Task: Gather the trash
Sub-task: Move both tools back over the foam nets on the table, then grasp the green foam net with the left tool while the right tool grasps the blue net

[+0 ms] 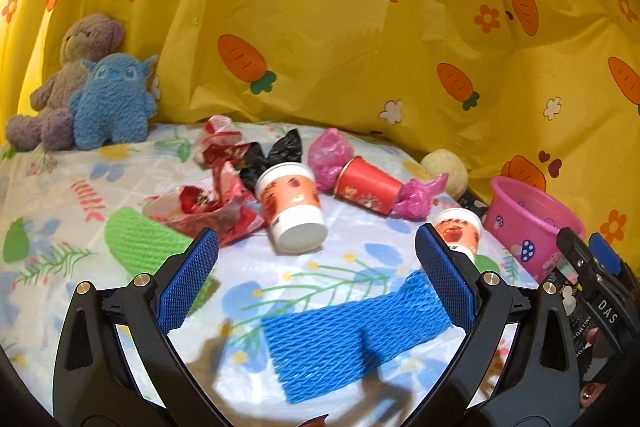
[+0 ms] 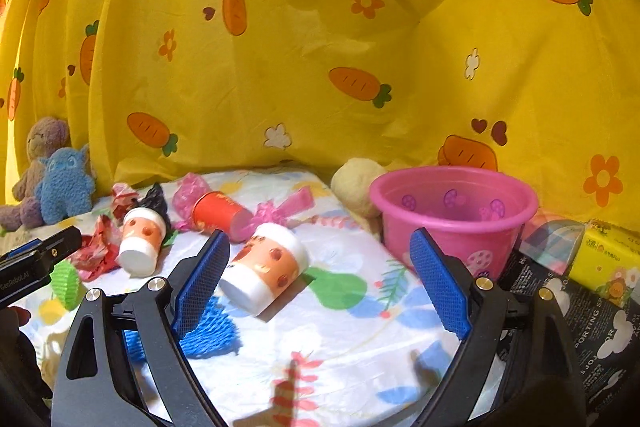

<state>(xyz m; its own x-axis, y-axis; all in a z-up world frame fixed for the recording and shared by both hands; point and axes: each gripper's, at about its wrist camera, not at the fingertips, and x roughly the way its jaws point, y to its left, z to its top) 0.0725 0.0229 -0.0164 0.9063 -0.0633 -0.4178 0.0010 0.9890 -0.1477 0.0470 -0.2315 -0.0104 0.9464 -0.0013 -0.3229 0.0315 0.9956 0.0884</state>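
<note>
With both tongs (image 1: 316,281) (image 2: 320,281) spread apart and empty, grip light, crushable paper cup (image 2: 264,269) gently across its sidewall.

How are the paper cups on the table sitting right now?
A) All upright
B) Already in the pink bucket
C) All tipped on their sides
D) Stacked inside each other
C: the red paper cup and both white-and-orange paper cups lie on their sides on the floral tablecloth, outside the pink bucket.
</note>
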